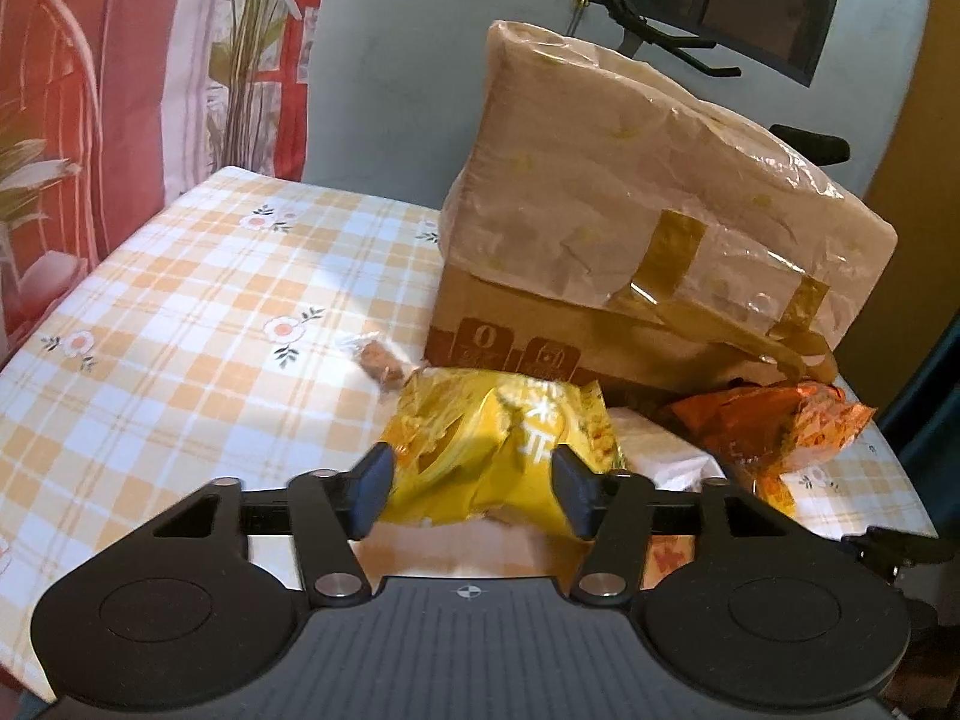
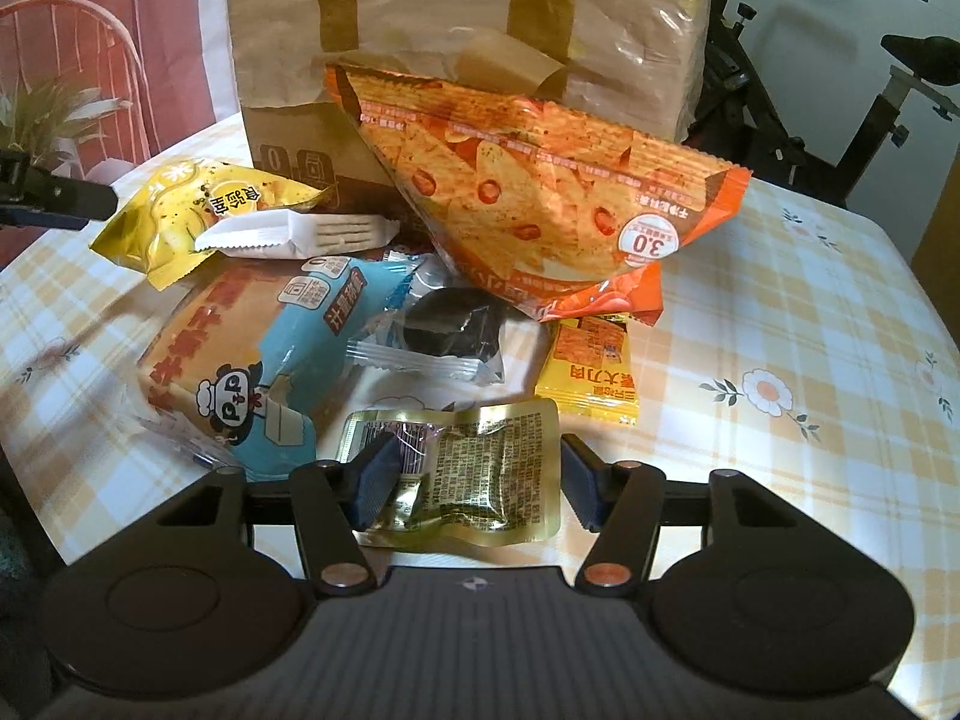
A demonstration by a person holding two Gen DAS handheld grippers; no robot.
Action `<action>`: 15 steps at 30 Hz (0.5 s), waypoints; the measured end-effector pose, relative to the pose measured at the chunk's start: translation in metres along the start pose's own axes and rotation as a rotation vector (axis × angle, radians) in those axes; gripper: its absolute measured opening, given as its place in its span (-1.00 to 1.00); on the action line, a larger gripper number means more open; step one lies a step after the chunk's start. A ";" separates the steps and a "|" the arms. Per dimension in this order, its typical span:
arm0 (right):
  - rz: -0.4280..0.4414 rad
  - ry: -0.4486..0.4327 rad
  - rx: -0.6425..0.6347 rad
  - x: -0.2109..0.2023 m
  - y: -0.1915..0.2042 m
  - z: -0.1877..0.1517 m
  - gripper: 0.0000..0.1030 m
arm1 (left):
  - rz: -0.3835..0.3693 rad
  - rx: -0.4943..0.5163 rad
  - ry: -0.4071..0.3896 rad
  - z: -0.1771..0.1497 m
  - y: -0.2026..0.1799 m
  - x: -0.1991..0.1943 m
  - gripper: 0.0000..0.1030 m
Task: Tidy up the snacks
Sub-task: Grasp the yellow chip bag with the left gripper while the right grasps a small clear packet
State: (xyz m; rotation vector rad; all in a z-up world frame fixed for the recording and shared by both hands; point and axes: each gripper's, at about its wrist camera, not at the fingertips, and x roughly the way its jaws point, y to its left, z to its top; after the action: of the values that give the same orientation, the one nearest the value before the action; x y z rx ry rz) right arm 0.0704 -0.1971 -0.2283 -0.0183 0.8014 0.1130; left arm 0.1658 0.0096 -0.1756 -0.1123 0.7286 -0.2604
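Observation:
A pile of snacks lies in front of a cardboard box (image 2: 420,42) wrapped in paper and tape. My left gripper (image 1: 474,483) is open, its jaws on either side of a yellow chip bag (image 1: 498,444), which also shows in the right wrist view (image 2: 180,210). My right gripper (image 2: 474,480) is open around a gold foil packet (image 2: 474,474) lying flat on the table. An orange chip bag (image 2: 540,192) leans on the box. A blue and orange bread pack (image 2: 240,360), a dark cookie in clear wrap (image 2: 450,330), a white wafer pack (image 2: 300,234) and a small yellow packet (image 2: 591,372) lie between.
The table has a yellow and white checked cloth (image 2: 810,330) with flowers. A small wrapped candy (image 1: 378,360) lies left of the box (image 1: 630,228). An exercise bike (image 2: 840,90) stands behind the table at right. A red patterned curtain (image 1: 90,120) hangs at left.

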 end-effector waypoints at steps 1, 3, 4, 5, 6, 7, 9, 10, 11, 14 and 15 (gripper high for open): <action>0.001 -0.001 0.000 -0.001 -0.001 -0.001 0.17 | -0.004 -0.006 0.001 0.003 -0.001 0.002 0.24; 0.001 -0.001 0.000 -0.001 -0.001 -0.001 0.17 | -0.030 -0.019 -0.005 0.007 -0.005 0.002 0.24; 0.001 -0.001 0.000 -0.001 -0.001 -0.001 0.17 | -0.045 -0.022 -0.005 0.007 -0.007 0.002 0.24; 0.001 -0.001 0.000 -0.001 -0.001 -0.001 0.17 | -0.058 -0.025 0.002 0.007 -0.010 0.001 0.24; 0.001 -0.001 0.001 -0.001 -0.001 -0.001 0.17 | -0.072 -0.031 0.015 0.006 -0.012 0.001 0.24; 0.001 -0.002 0.001 -0.001 -0.001 -0.001 0.17 | -0.082 -0.039 0.033 0.003 -0.013 0.001 0.24; 0.003 -0.004 0.001 -0.002 -0.002 -0.001 0.17 | -0.095 -0.060 0.073 -0.005 -0.015 0.004 0.24; 0.003 -0.004 0.001 -0.001 -0.002 -0.001 0.18 | -0.100 -0.070 0.093 -0.010 -0.015 0.006 0.24; 0.003 -0.004 0.001 -0.002 -0.002 -0.001 0.18 | -0.100 -0.076 0.114 -0.014 -0.014 0.009 0.24; 0.003 -0.004 0.001 -0.002 -0.002 -0.001 0.18 | -0.091 -0.103 0.161 -0.021 -0.012 0.019 0.24; 0.003 -0.004 0.001 -0.002 -0.002 -0.001 0.18 | -0.097 -0.123 0.156 -0.020 -0.008 0.021 0.24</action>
State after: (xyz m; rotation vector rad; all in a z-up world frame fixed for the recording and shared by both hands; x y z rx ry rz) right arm 0.0687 -0.1991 -0.2279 -0.0155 0.7971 0.1151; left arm 0.1655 -0.0041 -0.2023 -0.2463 0.8953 -0.3192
